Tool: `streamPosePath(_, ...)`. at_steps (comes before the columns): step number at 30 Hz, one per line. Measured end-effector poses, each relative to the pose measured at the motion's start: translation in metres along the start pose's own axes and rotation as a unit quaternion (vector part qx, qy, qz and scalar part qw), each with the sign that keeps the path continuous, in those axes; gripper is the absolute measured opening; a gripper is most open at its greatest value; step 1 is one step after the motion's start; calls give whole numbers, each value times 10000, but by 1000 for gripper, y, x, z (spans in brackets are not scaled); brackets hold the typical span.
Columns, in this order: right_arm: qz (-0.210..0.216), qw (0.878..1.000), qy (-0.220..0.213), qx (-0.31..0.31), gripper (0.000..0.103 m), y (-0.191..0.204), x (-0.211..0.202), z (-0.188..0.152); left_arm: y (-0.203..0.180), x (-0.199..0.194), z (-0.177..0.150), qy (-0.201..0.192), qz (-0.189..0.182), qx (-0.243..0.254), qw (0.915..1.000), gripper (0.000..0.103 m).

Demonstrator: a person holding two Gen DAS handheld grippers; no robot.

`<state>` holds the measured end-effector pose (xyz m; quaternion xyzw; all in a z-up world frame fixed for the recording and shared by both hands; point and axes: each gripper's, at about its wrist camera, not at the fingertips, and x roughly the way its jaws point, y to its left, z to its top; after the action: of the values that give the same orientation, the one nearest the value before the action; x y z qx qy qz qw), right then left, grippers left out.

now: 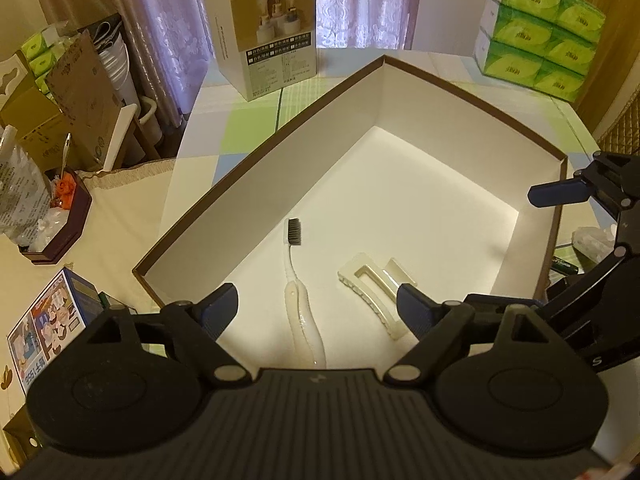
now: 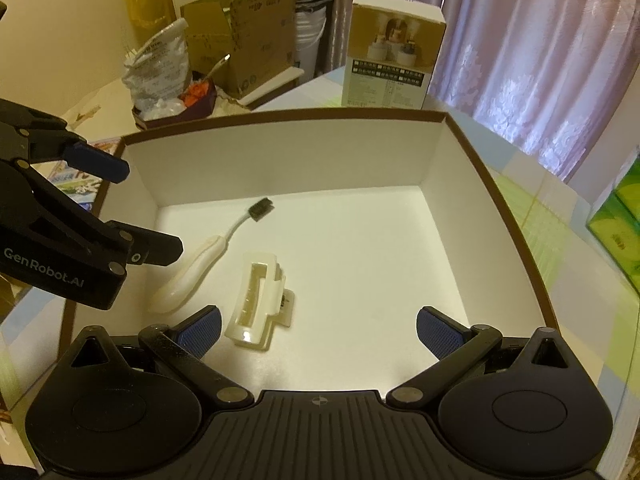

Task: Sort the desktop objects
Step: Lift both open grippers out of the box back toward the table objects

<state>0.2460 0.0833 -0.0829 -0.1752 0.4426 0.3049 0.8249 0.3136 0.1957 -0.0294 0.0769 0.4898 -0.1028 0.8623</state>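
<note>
Both jaws spread wide, nothing held. Left gripper [image 1: 318,304] and right gripper [image 2: 318,326] hover over the near edge of the open white box [image 1: 248,184].

Just ahead of my left jaws, between the pads: toothbrush [image 1: 298,300], handle toward me, bristles pointing away. Just beside it, toward my right pad: cream hair clip [image 1: 374,290]. Both lie flat on the box floor, close together but apart.

Judgement: those two look sorted. More items wait on the desk [image 1: 248,120] outside the box; lift clear of the wall before swinging out.

Beyond the box: printed carton [image 1: 264,32], green tissue packs [image 1: 544,28].
</note>
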Motion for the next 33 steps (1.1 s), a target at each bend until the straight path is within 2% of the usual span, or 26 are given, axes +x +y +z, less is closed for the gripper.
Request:
streamPosePath(12,178,9990,-405,8,101,1,-46,-23,-20,-43,-22,-322,181,-225,9991,84)
streamPosePath(33,527,9943,-915,123,101,-11,-122,-90,-79,-100,-74,-537,478,-520,9961,84)
